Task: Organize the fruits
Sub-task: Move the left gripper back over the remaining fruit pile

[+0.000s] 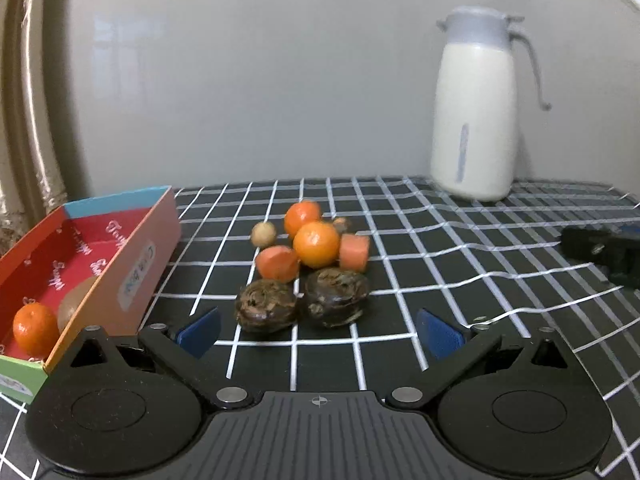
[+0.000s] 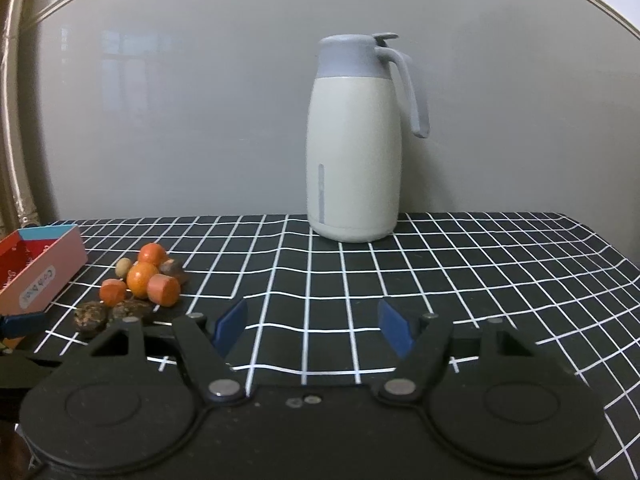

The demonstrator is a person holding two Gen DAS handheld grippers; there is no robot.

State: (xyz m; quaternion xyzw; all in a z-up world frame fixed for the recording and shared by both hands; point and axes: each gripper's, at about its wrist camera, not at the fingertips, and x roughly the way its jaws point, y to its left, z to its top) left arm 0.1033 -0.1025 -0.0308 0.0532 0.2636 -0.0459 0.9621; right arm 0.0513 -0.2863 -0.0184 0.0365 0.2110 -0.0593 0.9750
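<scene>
A pile of fruit lies on the black checked cloth: two oranges (image 1: 316,243), two orange carrot-like chunks (image 1: 277,263), a small tan ball (image 1: 263,233) and two dark brown wrinkled fruits (image 1: 265,311). A red cardboard box (image 1: 132,256) at the left holds one orange (image 1: 35,328) and a brown fruit (image 1: 74,304). My left gripper (image 1: 319,334) is open and empty, just in front of the dark fruits. My right gripper (image 2: 313,327) is open and empty, to the right of the pile (image 2: 142,278).
A white jug with a grey lid and handle (image 2: 354,144) stands at the back of the table by the wall. The right gripper's black body (image 1: 604,254) shows at the right in the left wrist view. The box (image 2: 40,276) sits at the table's left edge.
</scene>
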